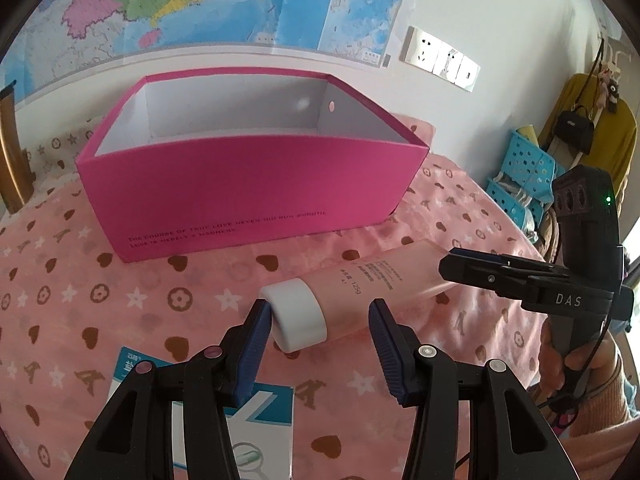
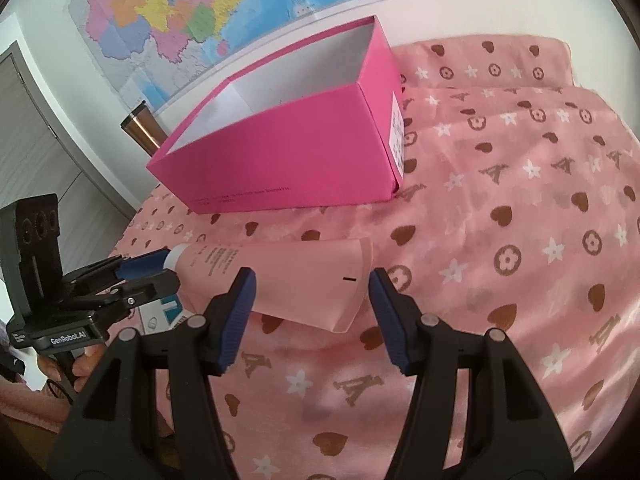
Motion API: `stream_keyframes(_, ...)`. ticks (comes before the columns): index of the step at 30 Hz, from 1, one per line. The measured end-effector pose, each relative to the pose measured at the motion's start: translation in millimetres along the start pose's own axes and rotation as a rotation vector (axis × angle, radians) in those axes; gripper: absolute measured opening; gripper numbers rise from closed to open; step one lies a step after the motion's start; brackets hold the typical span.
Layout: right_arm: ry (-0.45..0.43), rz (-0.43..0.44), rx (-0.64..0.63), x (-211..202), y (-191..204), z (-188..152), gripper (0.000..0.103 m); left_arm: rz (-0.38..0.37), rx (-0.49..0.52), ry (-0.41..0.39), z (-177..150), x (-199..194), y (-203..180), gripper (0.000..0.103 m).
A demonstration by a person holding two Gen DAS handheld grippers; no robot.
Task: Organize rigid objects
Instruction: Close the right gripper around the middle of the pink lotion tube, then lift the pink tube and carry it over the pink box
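pink tube (image 1: 372, 292) lies flat on pink patterned cloth (image 1: 120, 280), centre-low in both views, just in front of the open magenta box (image 1: 248, 184). left gripper (image 1: 320, 320) straddles the white cap (image 1: 298, 316): its left pad touches the cap, right pad off it, so jaws part open, no grip. right gripper (image 2: 312, 292) straddles the tube's crimped end, pads apart from it, open. blue/white carton (image 1: 256, 412) at lower left of left-wrist view. wall map (image 1: 200, 0) across top.

A home, seemingly a bedroom. A patterned pink sheet (image 2: 500, 200) covers the bed. A wall map (image 1: 200, 0) and hanging handbag (image 1: 576, 128) show it.
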State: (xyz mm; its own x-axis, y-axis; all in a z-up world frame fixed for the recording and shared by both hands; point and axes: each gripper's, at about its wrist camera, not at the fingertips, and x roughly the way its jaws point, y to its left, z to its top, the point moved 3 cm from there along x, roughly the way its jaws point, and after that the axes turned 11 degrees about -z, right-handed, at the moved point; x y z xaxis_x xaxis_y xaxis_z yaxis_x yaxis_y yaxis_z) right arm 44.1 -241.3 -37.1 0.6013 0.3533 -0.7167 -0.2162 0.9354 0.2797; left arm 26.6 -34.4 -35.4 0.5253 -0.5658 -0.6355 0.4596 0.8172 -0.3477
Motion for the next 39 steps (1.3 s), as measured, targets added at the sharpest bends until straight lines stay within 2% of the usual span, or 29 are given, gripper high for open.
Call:
stream_keyframes(5, -0.022, 0.006, -0.011, -5, 3, 6, 0.061, -0.014, -0.002, -0.014, 5, -5, 0, 0.051)
stream_keyframes(39, -0.154, 0.026, -0.094, -35, 23, 51, 0.061, 0.030, 0.103, -0.159, 49, -38, -12, 0.053)
